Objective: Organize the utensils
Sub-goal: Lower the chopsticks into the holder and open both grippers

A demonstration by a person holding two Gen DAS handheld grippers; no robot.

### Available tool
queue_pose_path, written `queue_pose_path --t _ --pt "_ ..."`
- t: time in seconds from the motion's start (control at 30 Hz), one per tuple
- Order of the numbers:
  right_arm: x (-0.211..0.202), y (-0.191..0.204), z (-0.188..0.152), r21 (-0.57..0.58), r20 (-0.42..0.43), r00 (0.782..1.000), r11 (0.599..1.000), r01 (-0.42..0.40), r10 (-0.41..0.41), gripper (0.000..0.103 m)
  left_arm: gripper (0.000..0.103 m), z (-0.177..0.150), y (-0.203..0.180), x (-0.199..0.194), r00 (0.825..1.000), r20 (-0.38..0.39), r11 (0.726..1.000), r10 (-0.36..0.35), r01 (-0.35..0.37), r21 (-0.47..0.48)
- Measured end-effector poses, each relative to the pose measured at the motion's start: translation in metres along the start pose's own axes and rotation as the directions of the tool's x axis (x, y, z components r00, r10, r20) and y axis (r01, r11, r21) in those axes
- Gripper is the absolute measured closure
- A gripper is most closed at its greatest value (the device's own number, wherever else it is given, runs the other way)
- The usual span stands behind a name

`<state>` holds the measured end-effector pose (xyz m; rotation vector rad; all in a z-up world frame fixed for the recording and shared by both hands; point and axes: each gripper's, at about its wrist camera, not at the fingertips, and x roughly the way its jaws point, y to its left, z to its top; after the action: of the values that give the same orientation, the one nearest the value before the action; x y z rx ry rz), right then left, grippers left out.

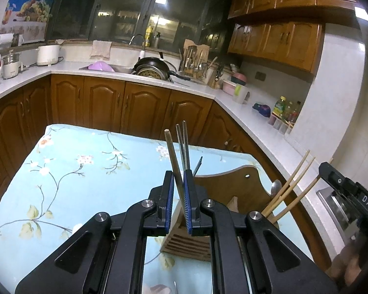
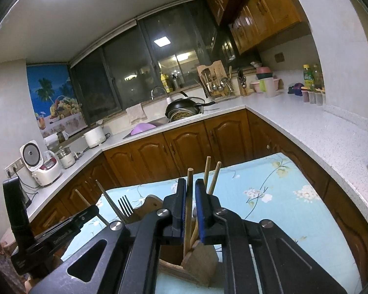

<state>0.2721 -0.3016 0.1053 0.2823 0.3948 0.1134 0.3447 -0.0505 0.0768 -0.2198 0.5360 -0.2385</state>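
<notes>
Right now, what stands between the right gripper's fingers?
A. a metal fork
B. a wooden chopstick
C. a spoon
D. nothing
B: in the right wrist view a wooden chopstick stands upright between the fingers of the right gripper, its lower end down in the wooden utensil holder.

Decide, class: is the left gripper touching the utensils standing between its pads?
Touching. The left wrist view shows the left gripper closed on the metal chopsticks and wooden stick, pads pressed against them, no gap visible.
</notes>
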Motion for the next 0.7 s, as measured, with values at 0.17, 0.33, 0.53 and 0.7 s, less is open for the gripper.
queue_pose_path --t 0.17,0.33,0.53,0.7 --pt "-0.001 0.000 -0.003 0.002 0.000 1.000 1.000 0.001 -0.001 0.091 0.094 -0.004 -0.002 -0.009 1.000 0.003 1.000 0.012 -0.012 0.018" --pt "-0.010 -0.005 -0.006 0.026 0.009 1.000 1.000 -0.013 0.013 0.056 0.063 -0.008 0.004 -0.023 0.999 0.012 1.000 0.029 -0.030 0.008" --pt "-0.025 -0.005 -0.012 0.033 0.021 0.999 0.999 -0.026 0.026 0.036 0.028 -0.019 0.013 -0.045 0.996 0.035 0.996 0.083 -0.083 -0.009" --pt "-0.039 -0.004 -0.023 0.033 0.031 0.998 0.998 -0.049 0.048 0.020 0.022 -0.027 0.016 -0.063 0.993 0.042 0.994 0.110 -0.110 0.005"
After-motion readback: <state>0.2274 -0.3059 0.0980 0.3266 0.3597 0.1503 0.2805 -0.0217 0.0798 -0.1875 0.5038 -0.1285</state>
